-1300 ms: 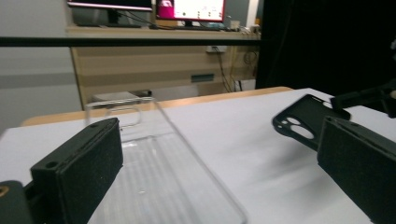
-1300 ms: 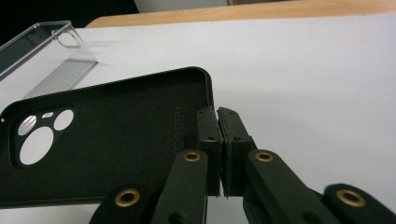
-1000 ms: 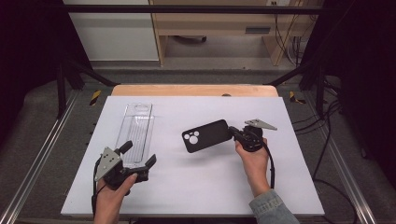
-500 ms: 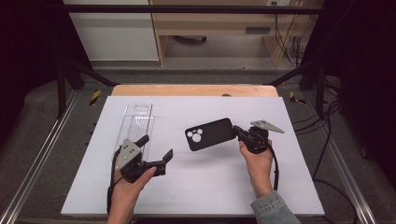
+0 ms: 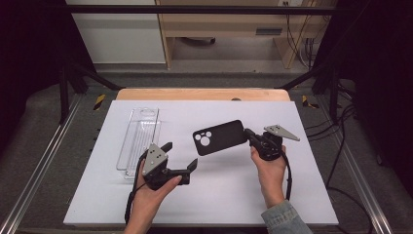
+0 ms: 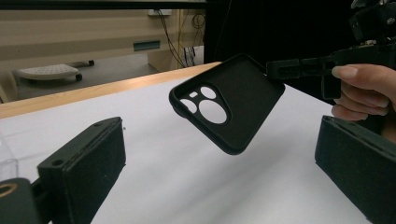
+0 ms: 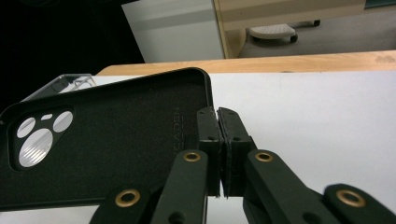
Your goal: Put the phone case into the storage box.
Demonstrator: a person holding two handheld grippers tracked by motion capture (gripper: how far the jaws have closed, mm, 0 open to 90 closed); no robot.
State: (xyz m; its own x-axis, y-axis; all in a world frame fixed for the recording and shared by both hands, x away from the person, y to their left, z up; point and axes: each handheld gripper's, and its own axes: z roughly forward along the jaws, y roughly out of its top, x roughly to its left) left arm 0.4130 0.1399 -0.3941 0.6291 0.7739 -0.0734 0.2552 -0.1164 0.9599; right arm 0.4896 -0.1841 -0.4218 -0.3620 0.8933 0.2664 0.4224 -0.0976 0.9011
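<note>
At a white table top (image 5: 292, 195), a person works a black phone case (image 5: 219, 137) between two hand-held tongs. The right gripper (image 5: 252, 136) is clenched on the edge of the case at the end away from the camera cut-outs, its jaws pressed together over the rim, as the right gripper view makes plain (image 7: 217, 140). The case hangs in the air above the table, tilted, its hollow inner side and lens openings turned toward the left gripper's camera (image 6: 229, 102).

The left gripper (image 5: 180, 158) hovers just beside the case with its jaws released and spread wide; nothing lies between them, and the case sits framed in the gap ahead of them in the left gripper view.

A clear plastic blister package (image 5: 139, 139) lies flat on the table to the left, well apart from the case, with no sign of anything in it.

By the look of it, the case is out of its packaging and lifted, so the pick-up is done. What appears left is for the open left tongs to close on the free end, for a hand-over or a two-handed hold.
</note>
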